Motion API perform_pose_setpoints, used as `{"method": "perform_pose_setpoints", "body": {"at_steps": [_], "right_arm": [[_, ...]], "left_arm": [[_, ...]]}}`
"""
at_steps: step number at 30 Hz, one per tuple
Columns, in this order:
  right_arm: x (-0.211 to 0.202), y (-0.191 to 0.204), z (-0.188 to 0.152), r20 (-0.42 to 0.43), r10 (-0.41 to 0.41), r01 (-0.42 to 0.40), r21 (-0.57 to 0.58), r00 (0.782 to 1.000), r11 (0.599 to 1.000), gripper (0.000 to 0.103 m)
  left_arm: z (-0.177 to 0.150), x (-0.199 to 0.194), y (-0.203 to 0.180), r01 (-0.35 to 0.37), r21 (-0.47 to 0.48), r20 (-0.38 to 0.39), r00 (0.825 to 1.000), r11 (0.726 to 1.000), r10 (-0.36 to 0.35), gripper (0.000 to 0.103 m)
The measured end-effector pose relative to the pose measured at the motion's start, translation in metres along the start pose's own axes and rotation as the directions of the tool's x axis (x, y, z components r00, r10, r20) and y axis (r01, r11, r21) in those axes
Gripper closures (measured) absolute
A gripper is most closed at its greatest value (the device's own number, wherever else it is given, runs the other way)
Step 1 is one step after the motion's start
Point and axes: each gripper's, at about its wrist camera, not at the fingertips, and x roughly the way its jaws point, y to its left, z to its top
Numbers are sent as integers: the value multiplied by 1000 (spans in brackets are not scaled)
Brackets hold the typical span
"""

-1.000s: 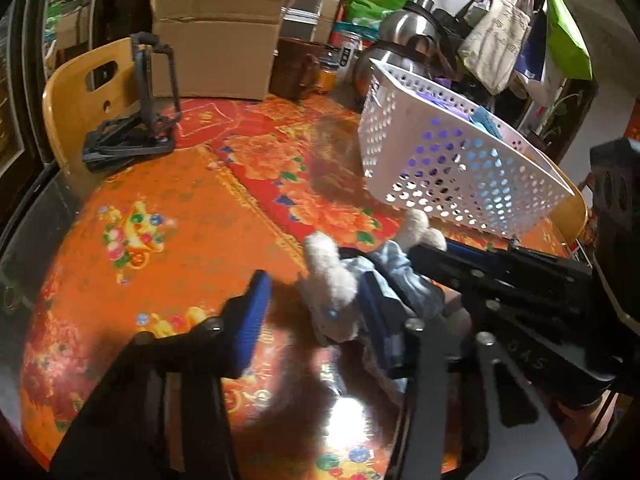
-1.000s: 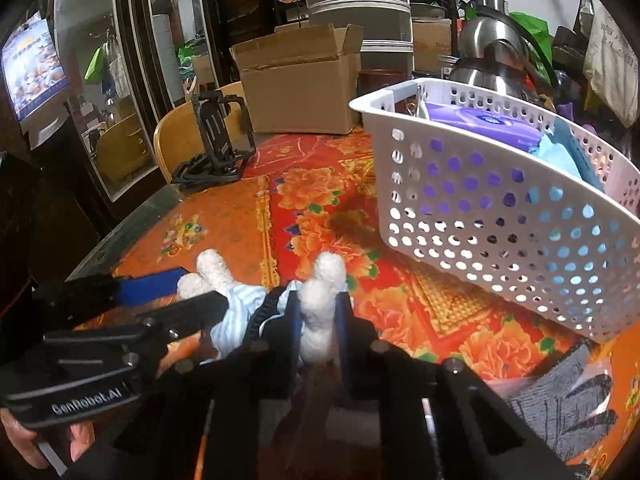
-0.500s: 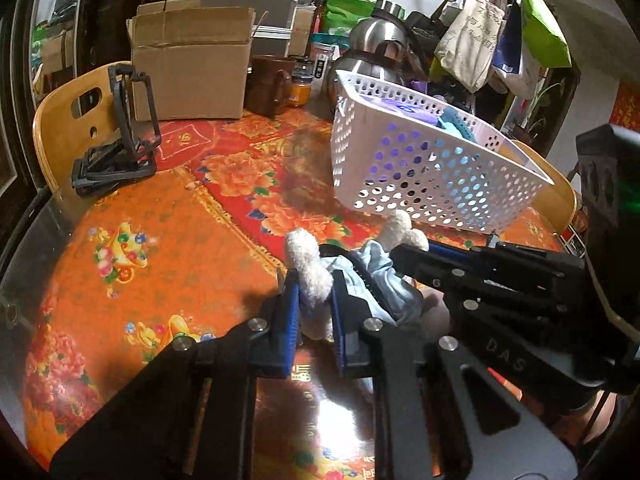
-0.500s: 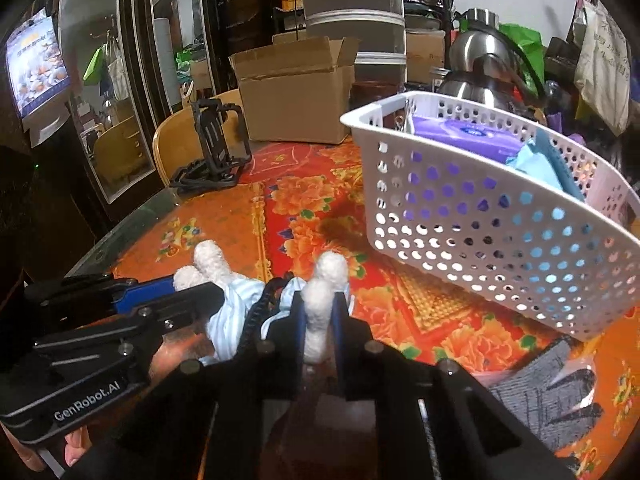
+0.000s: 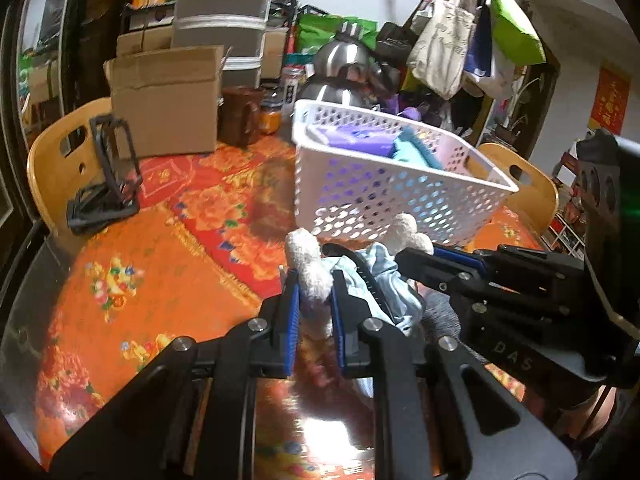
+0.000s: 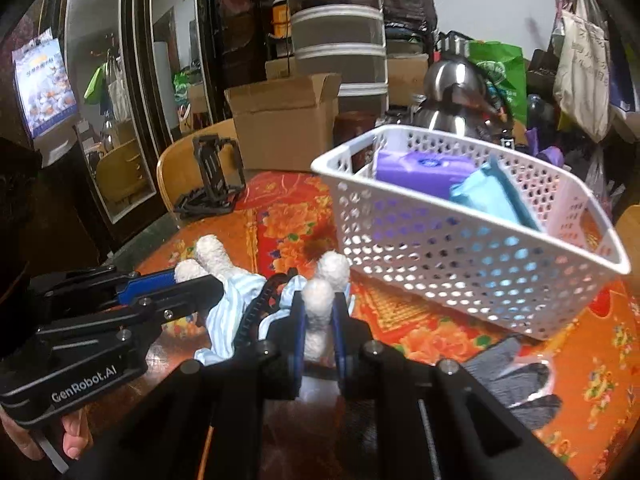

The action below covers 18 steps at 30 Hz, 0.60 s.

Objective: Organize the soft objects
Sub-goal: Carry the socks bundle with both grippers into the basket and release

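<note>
White plush limbs are the handles here: the left gripper (image 5: 314,304) is clamped on one limb of the stuffed toy (image 5: 360,276) at centre frame, and the right gripper (image 6: 318,320) pinches another, probably to carry the floppy body evenly. The toy hangs just in front of the white basket (image 6: 460,248), seemingly its destination, where a purple pack (image 6: 420,166) already lies.

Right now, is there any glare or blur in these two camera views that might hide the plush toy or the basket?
Left wrist view: a white glare patch on the glossy tablecloth below the left gripper; the plush toy is slightly soft but readable. Right wrist view: the white basket looks bowed by fisheye distortion; background clutter is blurred, the toy in the right gripper is clear.
</note>
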Motion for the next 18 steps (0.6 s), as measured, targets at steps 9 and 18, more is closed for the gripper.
{"method": "perform_pose_setpoints", "body": {"at_steps": [9, 18], "right_arm": [[-58, -30, 19, 92, -51, 49, 26, 994, 998, 93], [-98, -69, 57, 144, -116, 108, 64, 983, 992, 93]], "left_arm": [[38, -21, -53, 56, 89, 56, 997, 994, -62, 90], [94, -29, -102, 122, 140, 81, 988, 983, -134, 90]]}}
